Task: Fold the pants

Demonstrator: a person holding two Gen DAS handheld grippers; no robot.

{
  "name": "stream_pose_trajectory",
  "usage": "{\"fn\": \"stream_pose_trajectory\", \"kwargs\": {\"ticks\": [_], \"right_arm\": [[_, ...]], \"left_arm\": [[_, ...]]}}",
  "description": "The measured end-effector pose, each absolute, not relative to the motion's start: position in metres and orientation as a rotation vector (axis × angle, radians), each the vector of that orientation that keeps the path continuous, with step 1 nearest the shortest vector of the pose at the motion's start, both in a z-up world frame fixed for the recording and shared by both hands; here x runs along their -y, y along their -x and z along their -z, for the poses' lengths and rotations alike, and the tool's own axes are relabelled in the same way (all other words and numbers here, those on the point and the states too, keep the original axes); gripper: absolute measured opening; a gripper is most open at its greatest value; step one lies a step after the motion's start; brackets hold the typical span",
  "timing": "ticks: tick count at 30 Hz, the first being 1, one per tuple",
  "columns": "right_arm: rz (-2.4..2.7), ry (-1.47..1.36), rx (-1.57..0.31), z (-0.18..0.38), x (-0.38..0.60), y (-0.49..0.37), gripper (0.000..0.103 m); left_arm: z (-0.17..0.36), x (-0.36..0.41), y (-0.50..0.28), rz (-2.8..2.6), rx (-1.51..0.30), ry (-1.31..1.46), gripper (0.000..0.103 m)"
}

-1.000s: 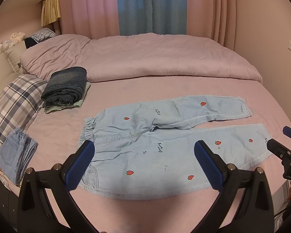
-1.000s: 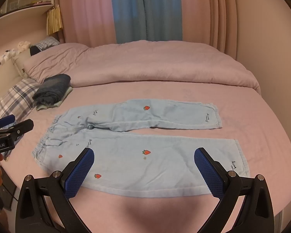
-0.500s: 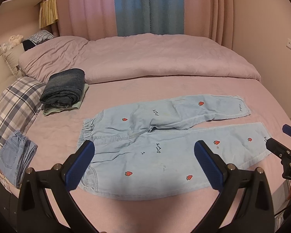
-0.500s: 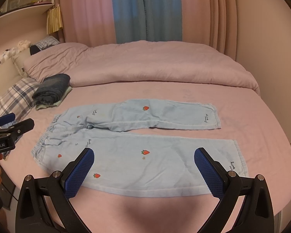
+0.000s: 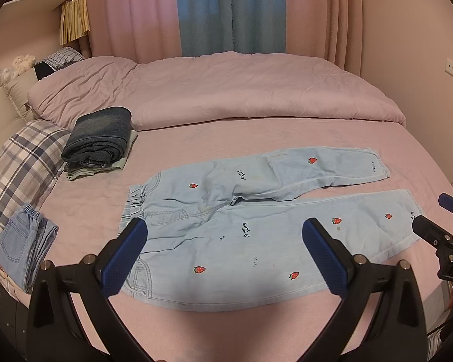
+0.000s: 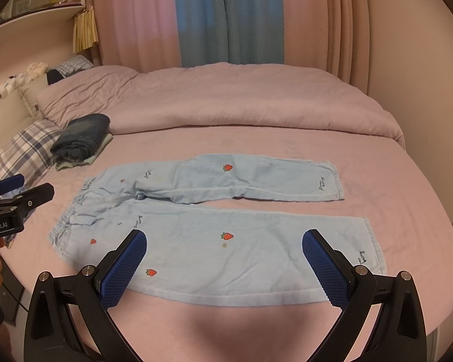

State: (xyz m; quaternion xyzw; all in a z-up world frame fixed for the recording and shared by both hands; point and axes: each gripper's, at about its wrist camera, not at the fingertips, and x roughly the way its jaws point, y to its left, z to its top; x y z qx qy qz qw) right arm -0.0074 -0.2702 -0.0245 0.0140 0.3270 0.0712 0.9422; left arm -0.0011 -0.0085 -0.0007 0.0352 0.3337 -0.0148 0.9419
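Observation:
Light blue pants (image 5: 250, 220) (image 6: 214, 220) with small strawberry prints lie flat on the pink bed, waistband to the left, both legs stretched to the right and slightly apart. My left gripper (image 5: 225, 256) hovers open above the near edge by the waistband end, holding nothing. My right gripper (image 6: 225, 264) is open too, over the near leg, empty. Each gripper shows at the edge of the other's view: the right gripper (image 5: 438, 226) near the leg cuffs, the left gripper (image 6: 18, 193) beside the waistband.
A folded stack of dark jeans (image 5: 101, 138) sits at the back left. A plaid pillow (image 5: 18, 166) and folded light denim (image 5: 21, 247) lie at the left edge. A rolled pink duvet (image 5: 220, 90) spans the back. Curtains (image 5: 229, 12) hang behind.
Both grippers have drawn back and risen slightly, so the pants sit a little lower and smaller in view. The pants themselves have not moved.

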Motion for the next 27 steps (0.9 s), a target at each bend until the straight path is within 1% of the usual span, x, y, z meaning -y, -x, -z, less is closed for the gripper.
{"fn": "stream_pose_trajectory", "kwargs": {"ticks": [9, 14, 18, 23, 27], "right_arm": [[-0.146, -0.020, -0.672, 0.027, 0.268, 0.008, 0.102], [-0.228, -0.012, -0.698, 0.042, 0.252, 0.003, 0.103], [-0.348, 0.075, -0.748, 0.072, 0.215, -0.005, 0.103], [-0.500, 0.247, -0.745, 0.110, 0.154, -0.002, 0.102], [-0.621, 0.437, -0.714, 0.141, 0.107, 0.010, 0.102]], "left_arm": [[0.003, 0.009, 0.002, 0.033, -0.662, -0.065, 0.103], [0.027, -0.016, -0.010, 0.083, -0.787, 0.068, 0.103], [0.071, -0.075, -0.014, 0.031, -0.886, 0.312, 0.103], [0.135, -0.159, 0.011, -0.106, -1.014, 0.738, 0.102], [0.153, -0.177, 0.030, -0.155, -1.065, 0.869, 0.102]]}}
